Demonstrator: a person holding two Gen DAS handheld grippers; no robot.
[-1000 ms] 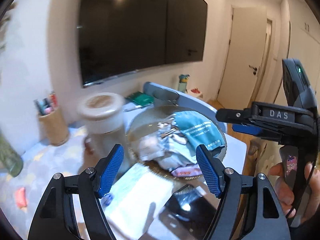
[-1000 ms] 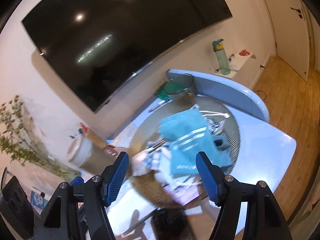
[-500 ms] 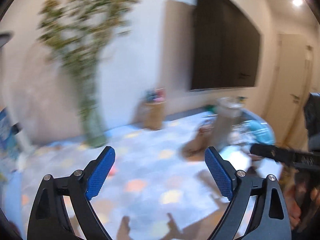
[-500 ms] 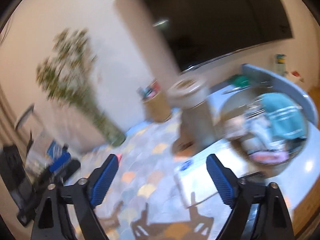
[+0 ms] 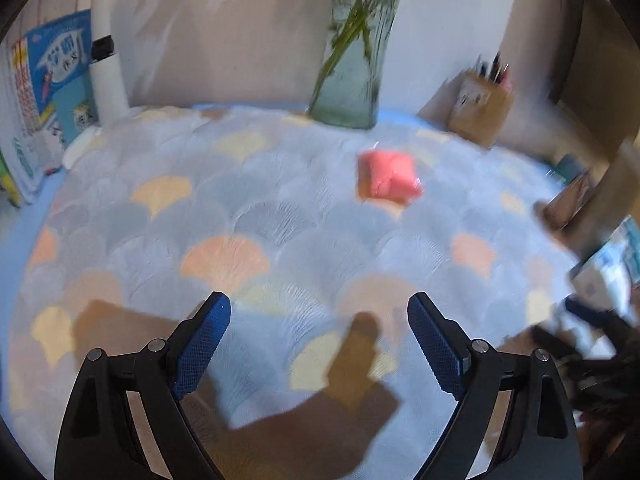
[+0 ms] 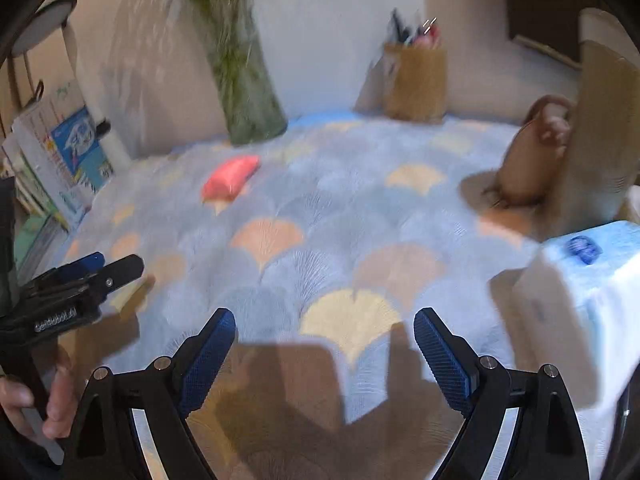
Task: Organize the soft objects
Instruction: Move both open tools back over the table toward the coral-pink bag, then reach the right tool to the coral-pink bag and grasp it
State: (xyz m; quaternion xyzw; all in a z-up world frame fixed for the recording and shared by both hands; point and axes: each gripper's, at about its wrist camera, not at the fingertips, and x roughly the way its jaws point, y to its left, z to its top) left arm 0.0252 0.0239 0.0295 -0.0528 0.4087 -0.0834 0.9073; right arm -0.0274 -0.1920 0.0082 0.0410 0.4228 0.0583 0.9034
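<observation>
We hold both grippers over the desk [image 5: 304, 240], which wears a cloth of pale blue, grey and orange fan shapes. The left gripper [image 5: 319, 344] has its blue-padded fingers [image 5: 202, 344] spread wide with nothing between them, and the right gripper [image 6: 324, 354] is likewise wide and empty. The soft thing to sort, a small pink cushion-like packet [image 5: 390, 178], lies alone on the cloth at about one o'clock from the left fingers and eleven o'clock from the right ones, well apart from both. Behind it at twelve o'clock stands a green glass vase [image 5: 348, 80] holding leafy stems, and at two o'clock a wooden pen holder [image 6: 416, 80] filled with pens. Far right we see a white and blue tissue pack [image 6: 592, 276]; books [image 6: 68, 152] lean at nine o'clock.
</observation>
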